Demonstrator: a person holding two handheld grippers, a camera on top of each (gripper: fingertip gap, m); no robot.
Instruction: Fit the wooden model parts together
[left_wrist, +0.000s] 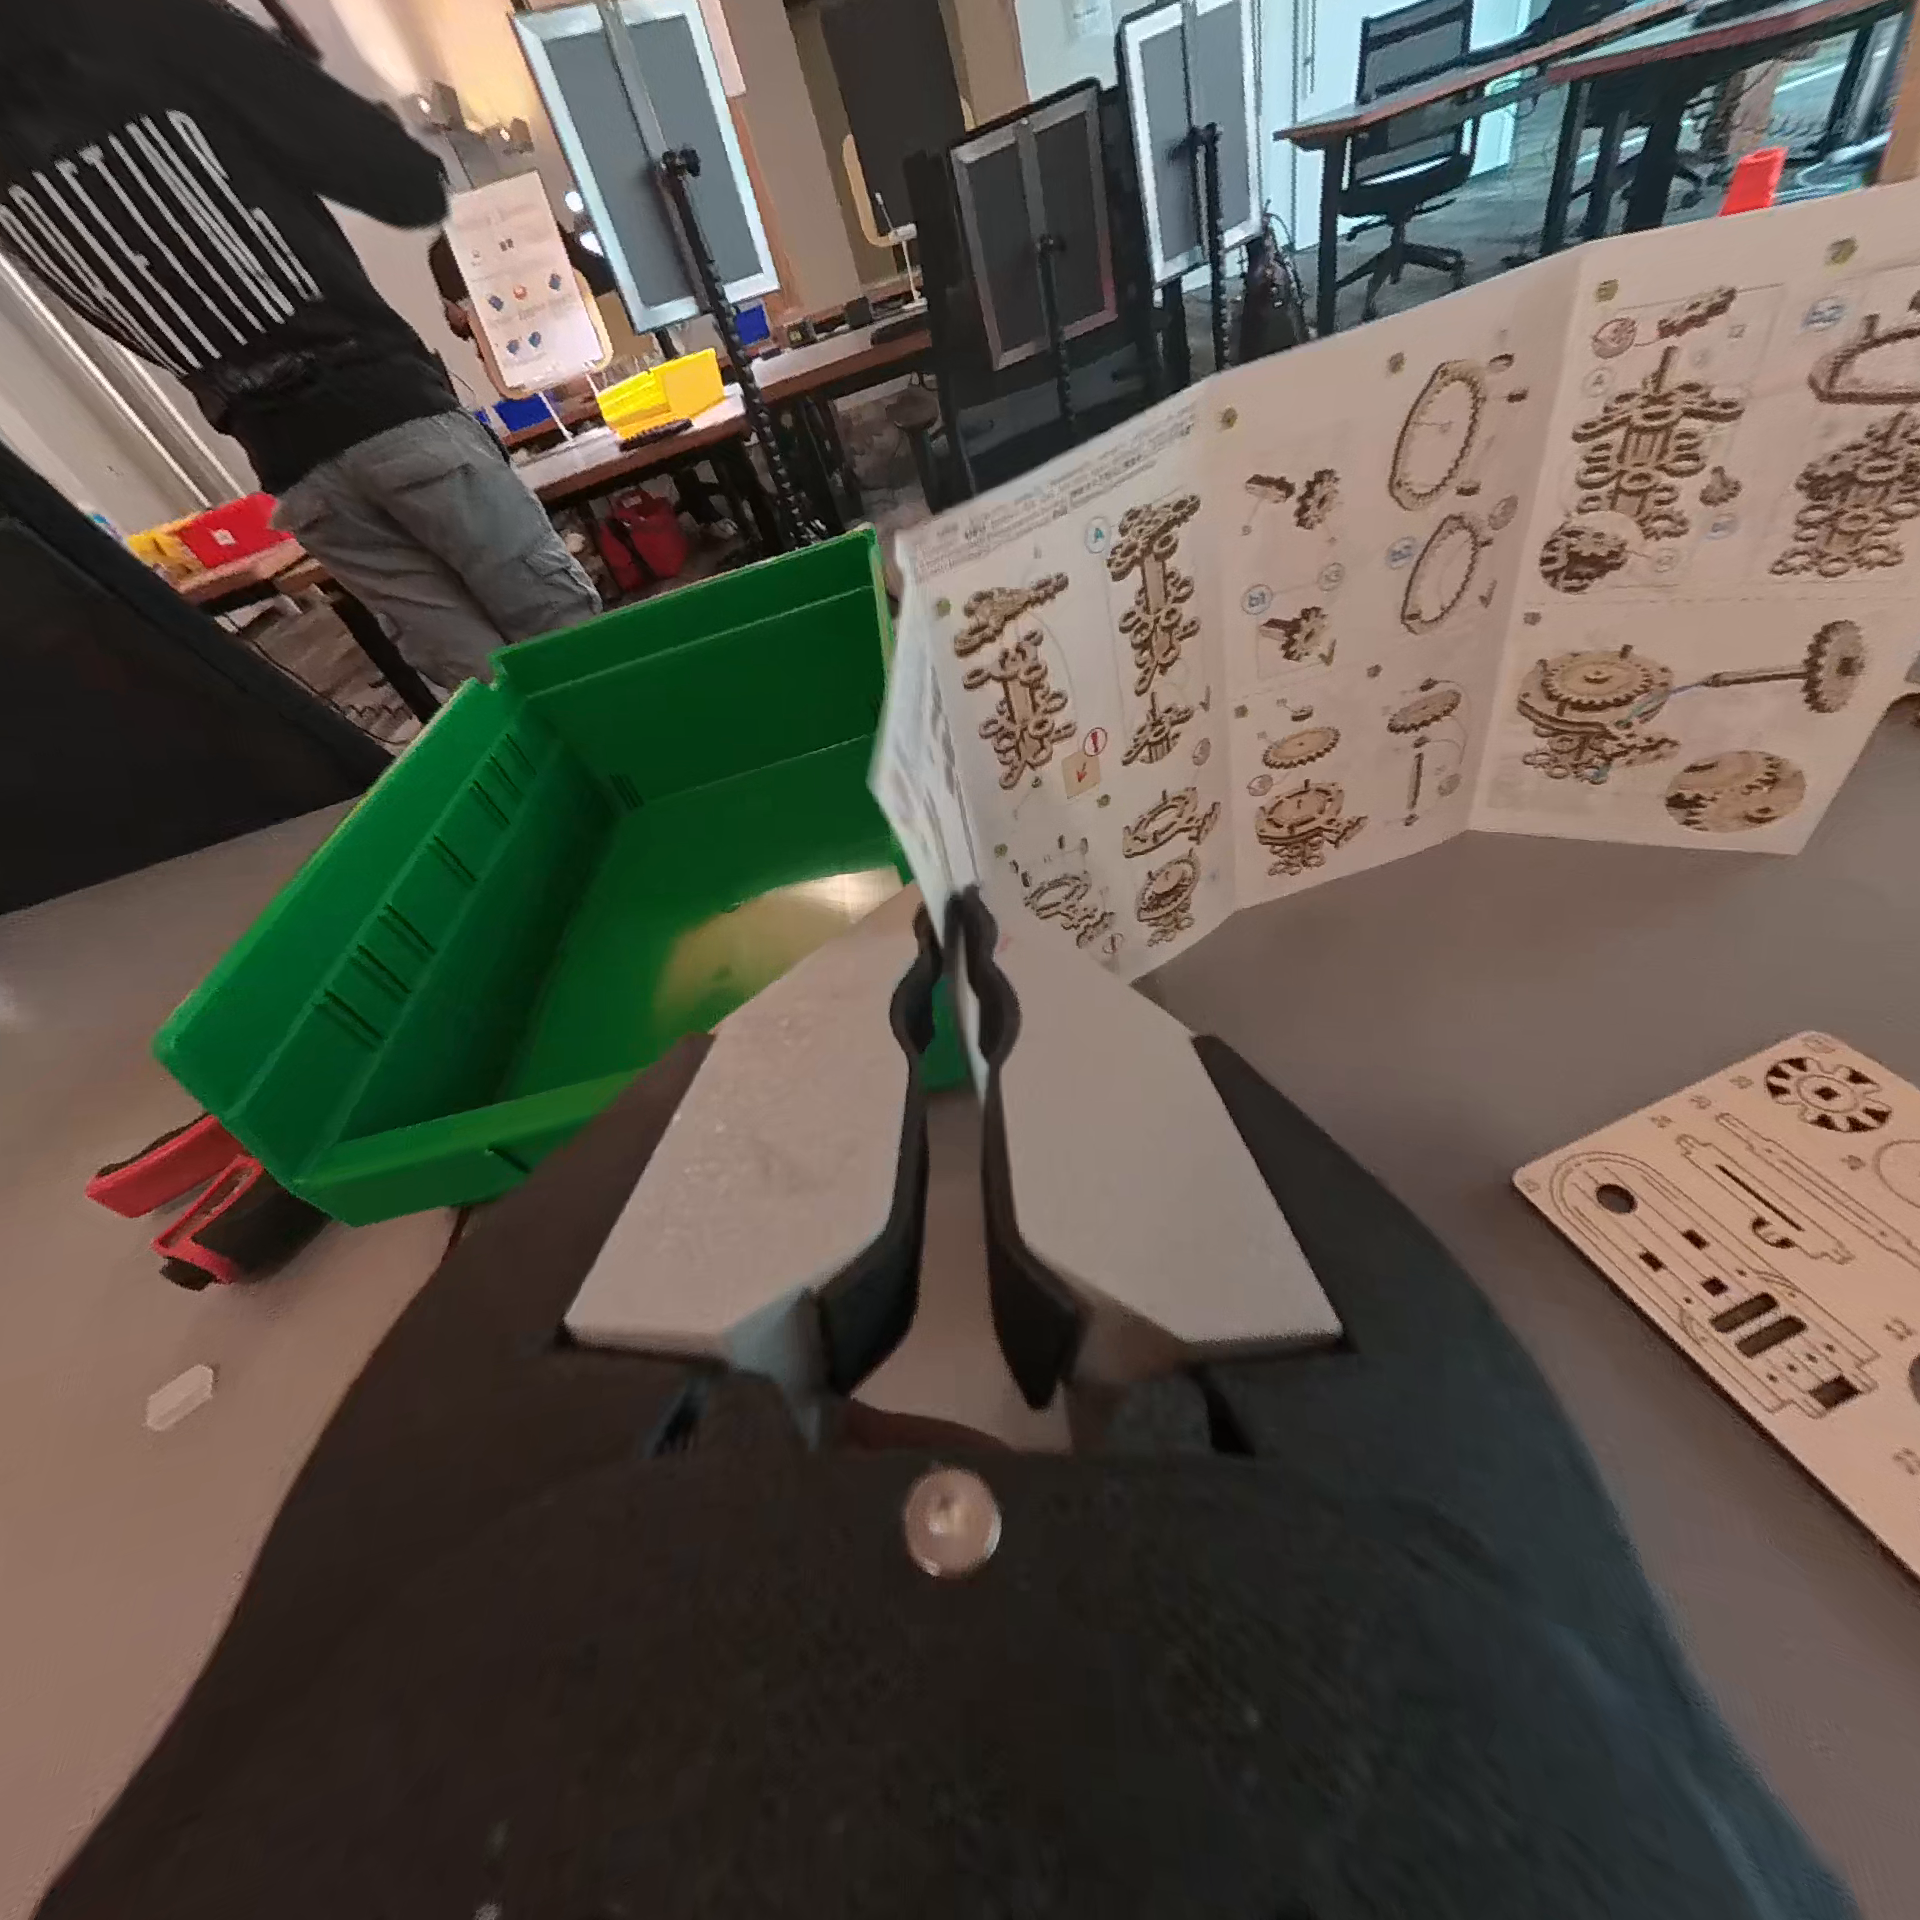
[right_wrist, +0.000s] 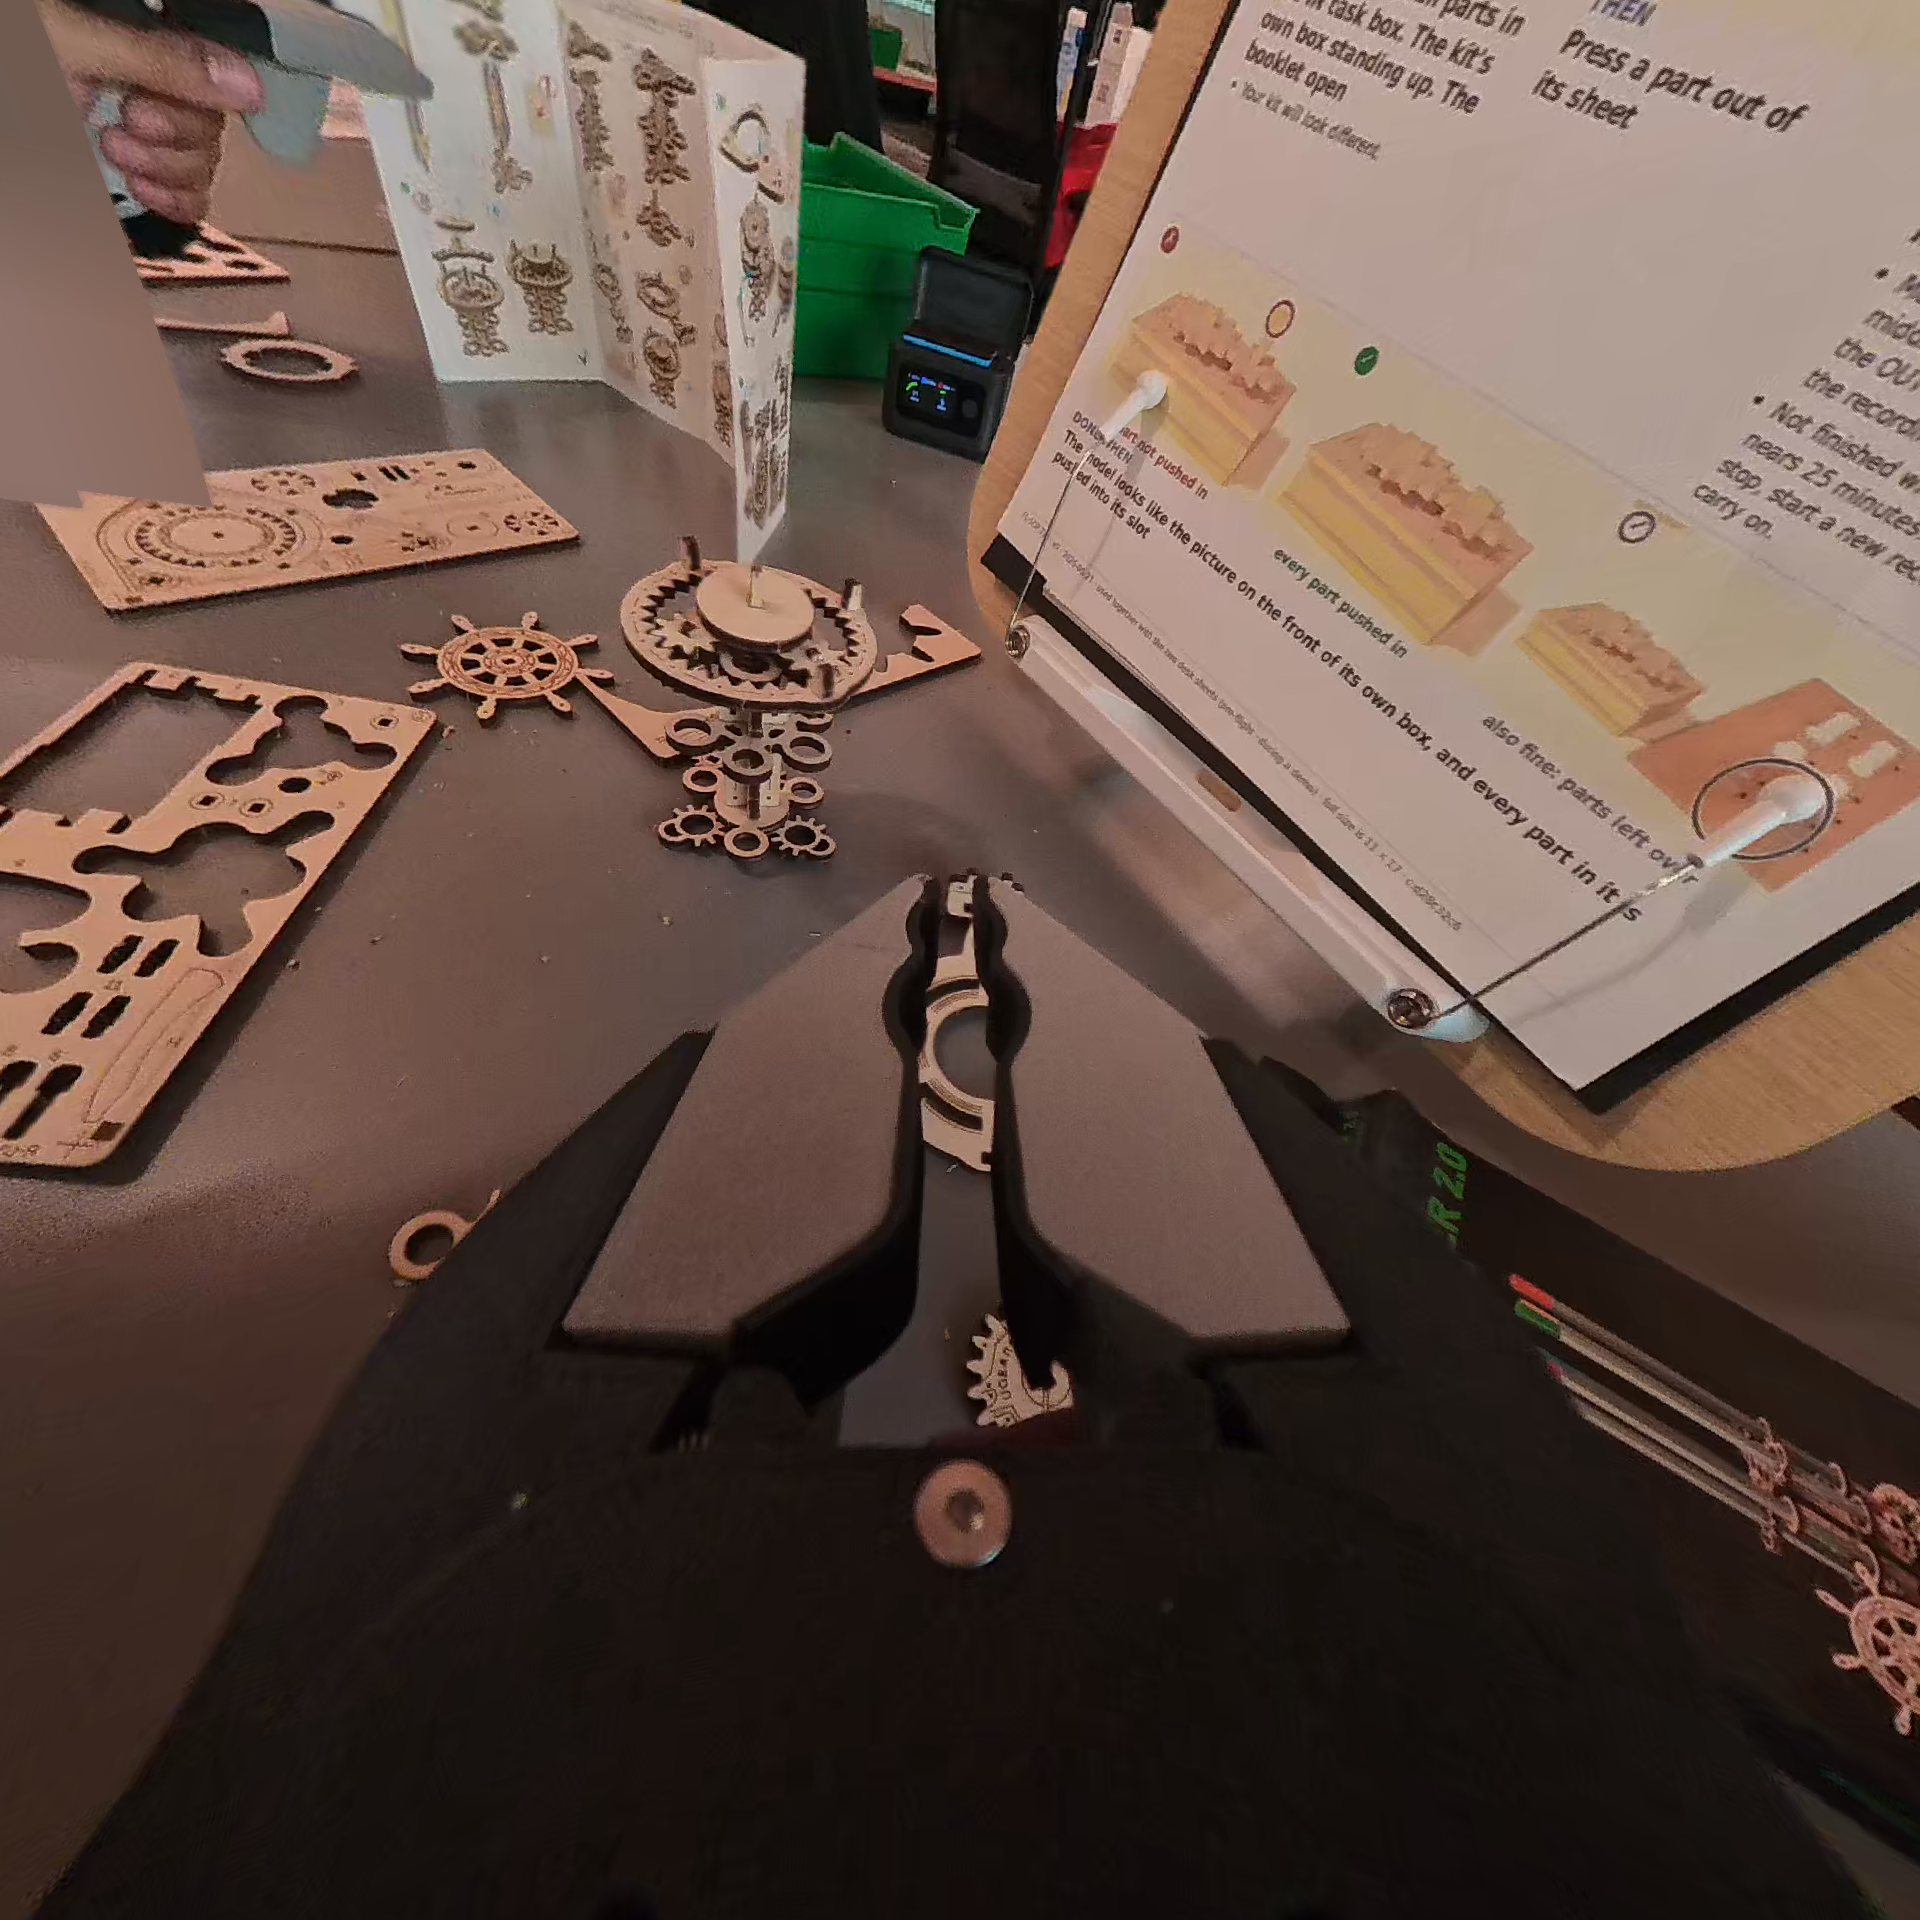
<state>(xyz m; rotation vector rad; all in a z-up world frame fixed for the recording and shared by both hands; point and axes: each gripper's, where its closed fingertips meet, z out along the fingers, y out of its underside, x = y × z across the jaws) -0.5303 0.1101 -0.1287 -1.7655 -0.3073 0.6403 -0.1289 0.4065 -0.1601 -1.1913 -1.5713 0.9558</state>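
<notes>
My left gripper (left_wrist: 958, 914) is shut on the end panel of the folded paper instruction booklet (left_wrist: 1351, 644), which stands unfolded across the grey table. My right gripper (right_wrist: 966, 894) is shut on a flat wooden ring-shaped part (right_wrist: 961, 1049), held edge-up between the fingers above the table. The partly built wooden model (right_wrist: 743, 665), a geared disc on a stack of ringed layers, stands ahead of the right gripper. A wooden ship's wheel part (right_wrist: 509, 662) lies to its left. The left gripper also shows far off at the top left of the right wrist view (right_wrist: 312, 62).
A green plastic bin (left_wrist: 582, 862) sits left of the booklet. Punched wooden sheets (right_wrist: 156, 883) (right_wrist: 312, 525) (left_wrist: 1745, 1247) lie on the table. A card stand with an instruction sheet (right_wrist: 1507, 520) rises at the right, the dark kit box (right_wrist: 1714, 1455) below it. A person (left_wrist: 260, 312) stands behind. My right fingertips sit around 50 cm from my left ones.
</notes>
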